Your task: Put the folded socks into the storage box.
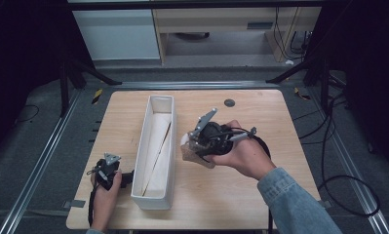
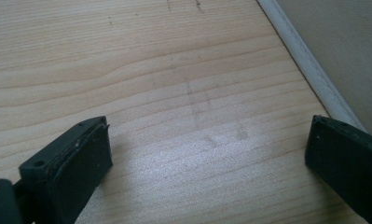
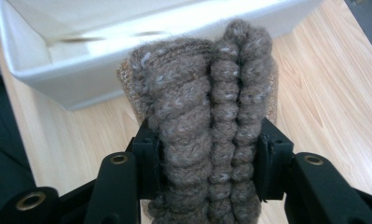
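Observation:
A rolled-up brown-grey knitted cloth (image 3: 207,121) is clamped between the two jaws of my right gripper (image 3: 207,163), which is shut on it. In the high view that gripper (image 1: 202,146) hovers just right of a long white bin (image 1: 159,109), with the pale knitted cloth (image 1: 188,150) sticking out toward the bin's wall. The bin's white rim (image 3: 141,28) lies right behind the cloth in the right gripper view. My left gripper (image 1: 126,178) rests low at the bin's left side, near the table's front. Its jaws stand wide apart over bare wood (image 2: 207,144).
The bin holds a thin wooden stick (image 1: 158,158) lying along its length. A small dark round mark (image 1: 229,103) sits on the table (image 1: 260,122) at the far right. The bin's outer wall (image 2: 342,51) runs along the right of the left gripper view. Black cables (image 1: 338,185) trail on the floor.

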Available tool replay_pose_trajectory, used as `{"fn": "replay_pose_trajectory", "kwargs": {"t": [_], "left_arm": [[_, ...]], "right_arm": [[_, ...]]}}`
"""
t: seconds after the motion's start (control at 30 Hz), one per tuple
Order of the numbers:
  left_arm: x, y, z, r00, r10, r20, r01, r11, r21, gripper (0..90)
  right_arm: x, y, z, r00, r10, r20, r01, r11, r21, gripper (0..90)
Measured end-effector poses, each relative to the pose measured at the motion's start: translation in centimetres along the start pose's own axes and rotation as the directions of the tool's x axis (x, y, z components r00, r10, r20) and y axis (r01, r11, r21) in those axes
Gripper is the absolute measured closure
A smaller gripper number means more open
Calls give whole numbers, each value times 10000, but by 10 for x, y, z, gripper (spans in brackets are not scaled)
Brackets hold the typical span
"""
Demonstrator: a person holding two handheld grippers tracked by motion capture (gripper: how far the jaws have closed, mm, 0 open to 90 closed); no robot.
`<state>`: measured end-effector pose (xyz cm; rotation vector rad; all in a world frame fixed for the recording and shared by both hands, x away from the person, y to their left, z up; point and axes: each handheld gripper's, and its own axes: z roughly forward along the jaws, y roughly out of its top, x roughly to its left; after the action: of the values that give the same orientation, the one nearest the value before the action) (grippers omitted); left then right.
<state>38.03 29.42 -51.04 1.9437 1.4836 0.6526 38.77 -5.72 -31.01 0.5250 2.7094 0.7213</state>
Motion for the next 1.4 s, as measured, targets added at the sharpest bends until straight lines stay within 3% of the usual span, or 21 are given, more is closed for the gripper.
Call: {"fn": "replay_pose_trajectory", "kwargs": {"t": [0.3,0.8,1.4], "left_arm": [[0,0,0,10000,-15,7,15,10000,-16,0],[0,0,0,10000,3,18,-3,10000,24,0],[-2,1,2,10000,-69,26,69,10000,-12,0]], "right_arm": [[14,39,1,9983,-521,-257,519,9986,-97,534],[32,85,-2,9915,-1218,-452,1200,9919,-408,535],[54,111,23,9793,-1752,-1016,1736,9845,-249,536]]}}
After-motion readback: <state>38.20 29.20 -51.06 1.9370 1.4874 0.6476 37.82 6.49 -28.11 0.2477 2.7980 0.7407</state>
